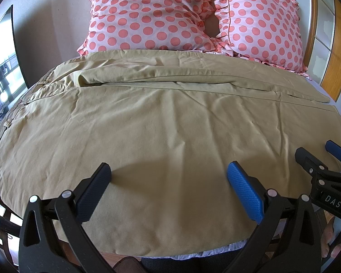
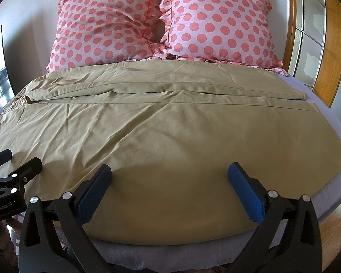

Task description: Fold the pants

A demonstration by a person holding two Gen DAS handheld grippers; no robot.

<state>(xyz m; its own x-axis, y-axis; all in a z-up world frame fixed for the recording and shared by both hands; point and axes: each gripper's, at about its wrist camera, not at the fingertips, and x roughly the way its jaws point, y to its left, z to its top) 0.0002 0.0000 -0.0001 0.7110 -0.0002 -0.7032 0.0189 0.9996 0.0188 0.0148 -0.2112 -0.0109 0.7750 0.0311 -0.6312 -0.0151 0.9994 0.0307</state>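
Khaki pants [image 1: 161, 125] lie spread flat across the bed, waistband at the left, leg hems at the right; they also show in the right wrist view [image 2: 161, 132]. The two legs lie side by side, the far one nearest the pillows. My left gripper [image 1: 169, 170] is open and empty just above the near leg's front edge. My right gripper [image 2: 169, 170] is open and empty above the same leg, further right. The right gripper's fingers [image 1: 307, 157] show at the left view's right edge. The left gripper's fingers [image 2: 31, 163] show at the right view's left edge.
Two pink pillows with coral dots [image 1: 152, 16] [image 2: 218, 22] lean against the wall behind the pants. A lilac sheet [image 2: 325, 104] covers the mattress. A wooden door frame with glass panes [image 2: 307, 29] stands at the right. A window [image 1: 0, 79] is at the left.
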